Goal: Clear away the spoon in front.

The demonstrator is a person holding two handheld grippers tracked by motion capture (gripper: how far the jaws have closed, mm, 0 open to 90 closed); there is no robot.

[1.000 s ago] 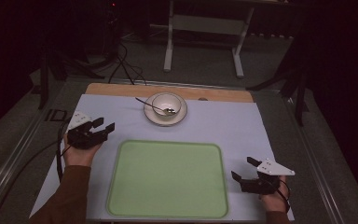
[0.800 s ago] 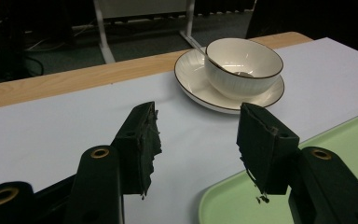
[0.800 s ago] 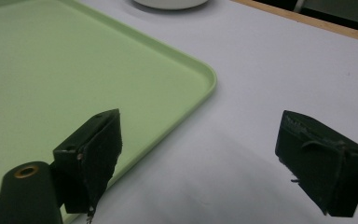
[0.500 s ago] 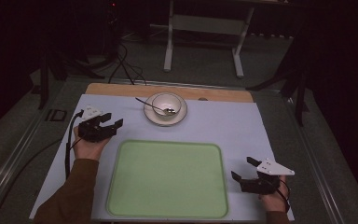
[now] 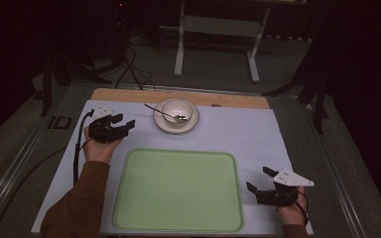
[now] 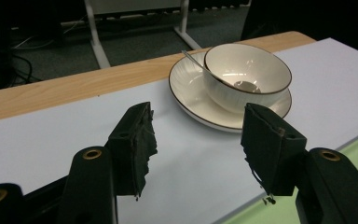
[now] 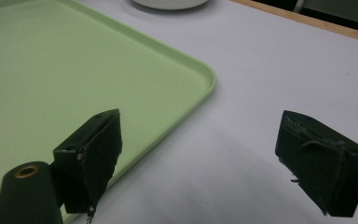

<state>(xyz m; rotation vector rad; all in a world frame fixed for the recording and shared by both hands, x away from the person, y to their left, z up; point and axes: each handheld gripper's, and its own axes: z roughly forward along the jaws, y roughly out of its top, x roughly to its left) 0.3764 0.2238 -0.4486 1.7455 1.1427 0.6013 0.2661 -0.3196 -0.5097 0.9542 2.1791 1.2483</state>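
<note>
1. Left gripper (image 5: 121, 124): fingers spread wide, just been opening, nothing btwn them; aimed at bowl (image 6: 247, 77), short of it, no contact.
2. Risk: off-centre approach likely nudges saucer (image 5: 163, 126) across counter (image 5: 238, 131); caused by a finger catching the rim.
3. Risk: spoon (image 5: 159, 111) handle sticks out left over rim; a bump prob. flips it out or tips bowl.
4. Bowl sits on saucer at far edge of counter, beyond tray (image 5: 178, 191); holds spoon, otherwise looks empty.
5. Tray: nothing on it.
6. Right gripper (image 5: 262, 181): fingers spread, nothing btwn, near tray's right corner; low risk.
</note>
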